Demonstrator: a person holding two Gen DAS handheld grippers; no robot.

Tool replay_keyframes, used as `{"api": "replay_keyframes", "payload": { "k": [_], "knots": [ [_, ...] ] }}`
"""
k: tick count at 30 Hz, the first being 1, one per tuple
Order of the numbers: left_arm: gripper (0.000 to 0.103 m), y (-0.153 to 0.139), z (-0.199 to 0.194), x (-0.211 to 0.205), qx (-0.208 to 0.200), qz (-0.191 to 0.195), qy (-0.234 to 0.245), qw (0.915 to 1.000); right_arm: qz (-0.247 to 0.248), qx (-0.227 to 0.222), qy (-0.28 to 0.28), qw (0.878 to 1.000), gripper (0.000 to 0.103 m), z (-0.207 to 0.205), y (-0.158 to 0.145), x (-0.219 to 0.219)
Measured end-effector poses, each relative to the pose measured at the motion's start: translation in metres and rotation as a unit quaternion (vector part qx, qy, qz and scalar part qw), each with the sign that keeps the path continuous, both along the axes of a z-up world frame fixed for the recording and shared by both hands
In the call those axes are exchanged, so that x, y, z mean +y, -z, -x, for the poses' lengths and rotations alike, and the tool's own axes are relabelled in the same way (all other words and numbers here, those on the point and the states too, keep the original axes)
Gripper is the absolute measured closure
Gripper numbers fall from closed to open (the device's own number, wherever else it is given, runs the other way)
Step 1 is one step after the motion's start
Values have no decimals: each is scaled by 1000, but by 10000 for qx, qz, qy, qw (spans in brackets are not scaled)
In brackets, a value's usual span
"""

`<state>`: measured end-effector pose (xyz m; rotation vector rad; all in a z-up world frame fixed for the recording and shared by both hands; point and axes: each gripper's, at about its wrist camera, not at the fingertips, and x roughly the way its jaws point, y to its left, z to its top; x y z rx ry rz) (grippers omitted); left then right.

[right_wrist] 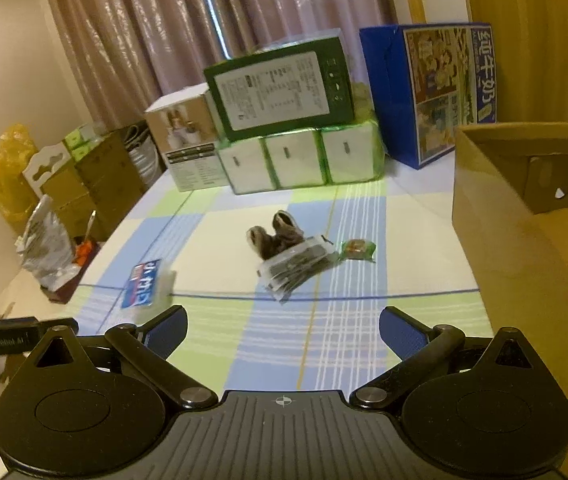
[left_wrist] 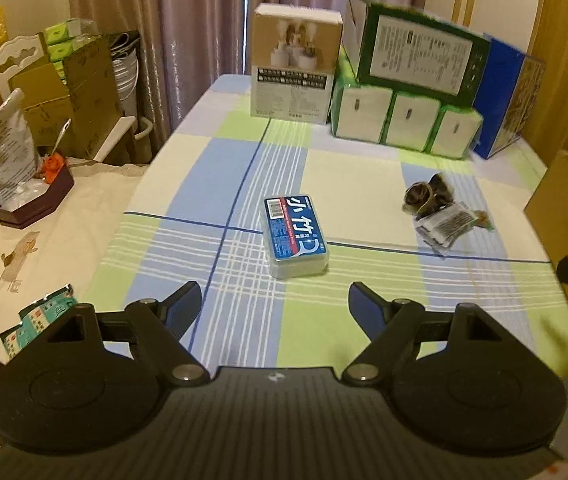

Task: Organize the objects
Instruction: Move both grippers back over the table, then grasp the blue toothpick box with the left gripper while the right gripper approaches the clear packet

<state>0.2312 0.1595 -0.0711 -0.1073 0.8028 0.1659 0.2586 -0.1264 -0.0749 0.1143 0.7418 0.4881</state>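
Evidently lined up for a grasp, the left tool (left_wrist: pixel 273 304) hangs spread apart just short of the floss-pick box (left_wrist: pixel 295 236); right of that box, the right tool (right_wrist: pixel 281 330), likewise spread, faces the snack packets (right_wrist: pixel 296 266).

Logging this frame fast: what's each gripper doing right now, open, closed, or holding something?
Left gripper: open, holding nothing.
Right gripper: open, holding nothing.

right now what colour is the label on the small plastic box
Blue with a red stripe and white lettering on the small plastic box; clearest in the left wrist view.
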Motion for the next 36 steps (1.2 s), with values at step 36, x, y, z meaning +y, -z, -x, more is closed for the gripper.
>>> {"api": "replay_keyframes", "payload": {
  "k": [36],
  "knots": [
    [49,69,-119,-6,294,-189,665,9972,290,100,231,9993,16,-130,95,77]
  ]
}}
